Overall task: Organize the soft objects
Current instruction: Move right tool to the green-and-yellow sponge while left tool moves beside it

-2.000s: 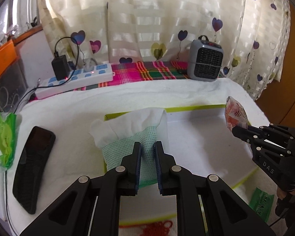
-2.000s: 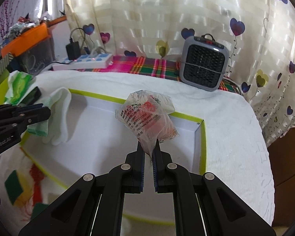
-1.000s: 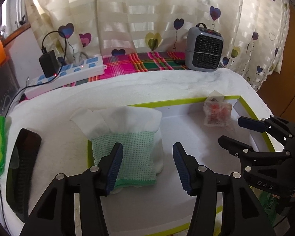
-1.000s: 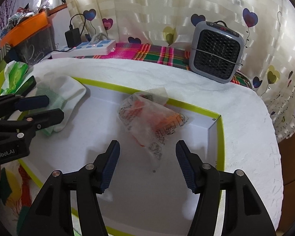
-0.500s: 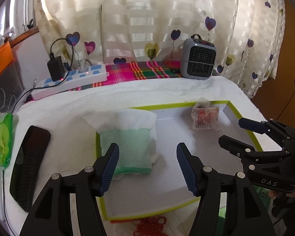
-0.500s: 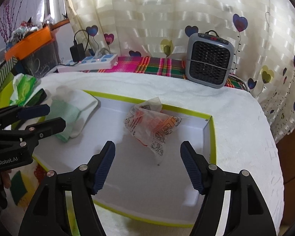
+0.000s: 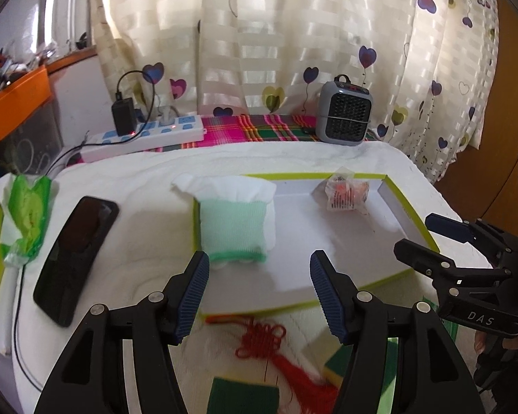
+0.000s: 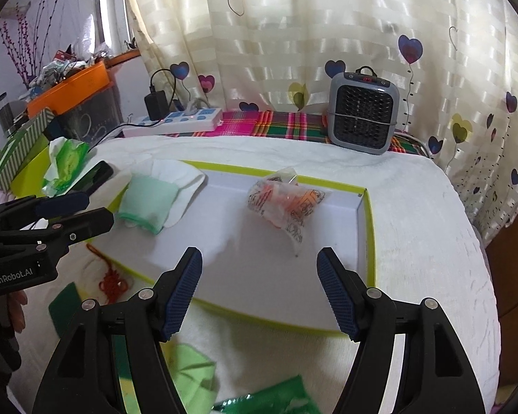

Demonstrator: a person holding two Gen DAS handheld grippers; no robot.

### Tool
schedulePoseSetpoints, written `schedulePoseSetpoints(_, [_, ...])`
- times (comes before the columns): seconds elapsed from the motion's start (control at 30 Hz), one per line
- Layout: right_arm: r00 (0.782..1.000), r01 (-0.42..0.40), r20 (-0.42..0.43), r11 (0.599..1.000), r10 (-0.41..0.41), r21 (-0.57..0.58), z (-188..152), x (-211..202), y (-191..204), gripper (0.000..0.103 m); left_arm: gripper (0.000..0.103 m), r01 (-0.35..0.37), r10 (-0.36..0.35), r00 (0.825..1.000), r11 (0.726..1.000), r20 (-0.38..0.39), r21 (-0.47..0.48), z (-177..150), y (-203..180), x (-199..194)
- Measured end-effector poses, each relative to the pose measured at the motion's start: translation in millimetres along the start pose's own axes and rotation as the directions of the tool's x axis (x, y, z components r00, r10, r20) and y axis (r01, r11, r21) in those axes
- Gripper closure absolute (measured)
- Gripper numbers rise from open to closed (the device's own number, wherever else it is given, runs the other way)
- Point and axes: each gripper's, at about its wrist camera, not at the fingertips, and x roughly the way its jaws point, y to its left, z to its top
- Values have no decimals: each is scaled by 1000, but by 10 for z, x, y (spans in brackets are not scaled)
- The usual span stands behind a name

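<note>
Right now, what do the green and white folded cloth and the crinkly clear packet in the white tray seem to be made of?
Green and white folded cloth: looks like soft knit fabric, matte, with a fine mesh weave and a stitched green hem. Crinkly clear packet: thin glossy plastic film, probably; it creases, glints and shows orange contents through printed lettering. White tray: smooth, flat, likely card.

Heart-print cream curtain (image 7: 293, 34), backlit by daylight

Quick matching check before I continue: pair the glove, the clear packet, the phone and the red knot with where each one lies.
1 glove
2 clear packet
3 phone
4 red knot

a far right corner of the tray
b on the towel, outside the tray's near edge
c draped over the tray's left wall
d on the towel, left of the tray

1-c, 2-a, 3-d, 4-b
</note>
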Motion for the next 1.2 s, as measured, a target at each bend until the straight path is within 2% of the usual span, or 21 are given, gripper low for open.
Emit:
schedulePoseSetpoints(0.53, [1000,-12,22,1000,11,24,-268,-281,121,33,42,-3,3,1000,999,-6,-33,-381,105,-257])
schedulePoseSetpoints(0.9, [994,-105,17,994,105,34,-514,-388,280,33,42,-2,3,1000,995,9,-103,-692,411,-481])
schedulePoseSetpoints(1.2, [978,-208,-3,978,208,1,-620,-332,532,33,42,90,-91,996,985,3,-148,-932,656,-541])
